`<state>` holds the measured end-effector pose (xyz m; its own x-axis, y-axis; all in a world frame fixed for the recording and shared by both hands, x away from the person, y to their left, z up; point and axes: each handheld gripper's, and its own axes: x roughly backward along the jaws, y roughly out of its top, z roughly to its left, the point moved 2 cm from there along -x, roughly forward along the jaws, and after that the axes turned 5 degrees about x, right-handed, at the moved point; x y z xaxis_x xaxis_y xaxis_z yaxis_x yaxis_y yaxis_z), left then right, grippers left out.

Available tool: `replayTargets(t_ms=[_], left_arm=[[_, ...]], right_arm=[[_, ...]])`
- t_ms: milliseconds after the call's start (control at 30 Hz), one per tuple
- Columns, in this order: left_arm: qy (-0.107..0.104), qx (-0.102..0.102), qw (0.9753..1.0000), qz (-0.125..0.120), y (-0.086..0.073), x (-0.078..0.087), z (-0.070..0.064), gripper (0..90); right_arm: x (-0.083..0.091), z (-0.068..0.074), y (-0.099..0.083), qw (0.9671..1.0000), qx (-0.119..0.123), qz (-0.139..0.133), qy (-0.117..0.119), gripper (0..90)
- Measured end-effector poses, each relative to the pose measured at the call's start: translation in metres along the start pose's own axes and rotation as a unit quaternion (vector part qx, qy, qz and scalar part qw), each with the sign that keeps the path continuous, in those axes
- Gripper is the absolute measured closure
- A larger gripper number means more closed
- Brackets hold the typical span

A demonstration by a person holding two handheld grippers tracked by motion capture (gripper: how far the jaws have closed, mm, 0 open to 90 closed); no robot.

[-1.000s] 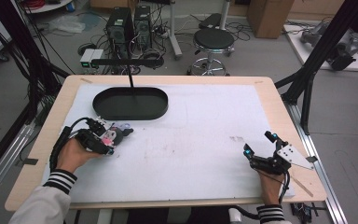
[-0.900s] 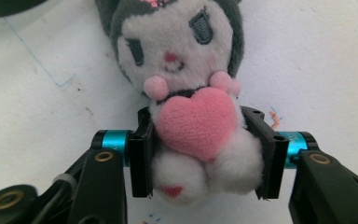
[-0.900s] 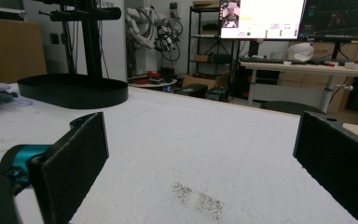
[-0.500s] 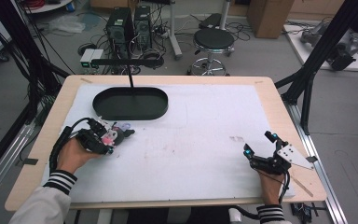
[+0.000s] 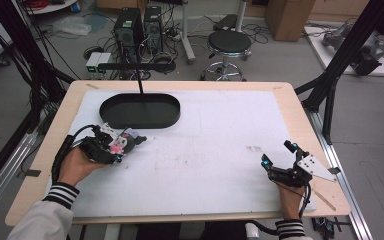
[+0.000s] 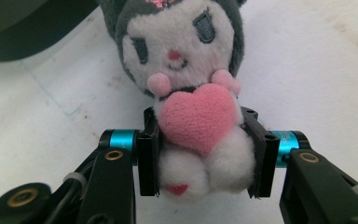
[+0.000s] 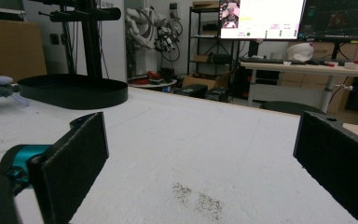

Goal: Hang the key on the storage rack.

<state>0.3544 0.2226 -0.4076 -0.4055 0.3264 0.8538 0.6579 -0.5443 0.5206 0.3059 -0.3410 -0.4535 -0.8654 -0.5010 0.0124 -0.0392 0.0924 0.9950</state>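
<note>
left gripper: its two black jaws were closed against the sides of a plush toy, pinching it at the belly, level with the pink heart it hugs.
same gripper from above: it sat at the left of the table, in the person's left hand, with the toy at its tip.
plush toy: it lay on the white mat, seemingly resting there rather than lifted, though the pictures did not settle that. its head pointed away from the hand, its feet toward the hand.
long axis: head to feet ran in line with the gripper, so the jaws crossed the toy's short width, which looked like a sound hold.
right gripper: it rested near the right edge of the mat with its jaws spread wide and nothing between them.
nearer hand: the left, clearly; the right sat well apart from the toy, across most of the mat.
black tray: an oval, shallow dish just beyond the toy and a little to the right of it, close by but not touching.
key relation: the tray lay ahead of the left gripper, past the toy's head, so a likely next move was a short lift and carry forward over the rim.
risk: the soft body could sag or turn in the jaws as it came up.
</note>
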Motion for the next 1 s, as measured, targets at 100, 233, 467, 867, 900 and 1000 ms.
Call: replayTargets(t_ms=[100, 233, 467, 867, 900, 1000], left_arm=[[-0.002, -0.007, 0.9998, -0.018, 0.0, 0.003, -0.001, 56.1], [-0.007, -0.013, 0.9991, -0.04, 0.002, 0.009, 0.001, 56.1], [-0.013, -0.005, 0.997, -0.077, 0.004, 0.018, 0.009, 56.1], [-0.005, 0.004, 0.9918, -0.128, 0.023, 0.039, 0.022, 55.9], [-0.005, 0.004, 0.9918, -0.128, 0.023, 0.039, 0.022, 55.9], [0.0, 0.008, 0.9908, -0.135, 0.031, 0.044, 0.028, 55.9]], right_arm=[[0.0, 0.0, 0.0, 1.0, 0.0, 0.0, 0.0, 2.2], [0.0, 0.0, 0.0, 1.0, -0.001, 0.0, -0.001, 2.1], [0.0, 0.0, 0.0, 1.0, 0.0, 0.0, -0.001, 2.1], [0.0, 0.001, 0.0, 1.0, -0.002, 0.0, -0.002, 2.2], [0.0, 0.0, 0.0, 1.0, -0.001, 0.0, -0.002, 2.1], [0.0, 0.001, 0.0, 1.0, -0.001, 0.0, -0.002, 2.1]])
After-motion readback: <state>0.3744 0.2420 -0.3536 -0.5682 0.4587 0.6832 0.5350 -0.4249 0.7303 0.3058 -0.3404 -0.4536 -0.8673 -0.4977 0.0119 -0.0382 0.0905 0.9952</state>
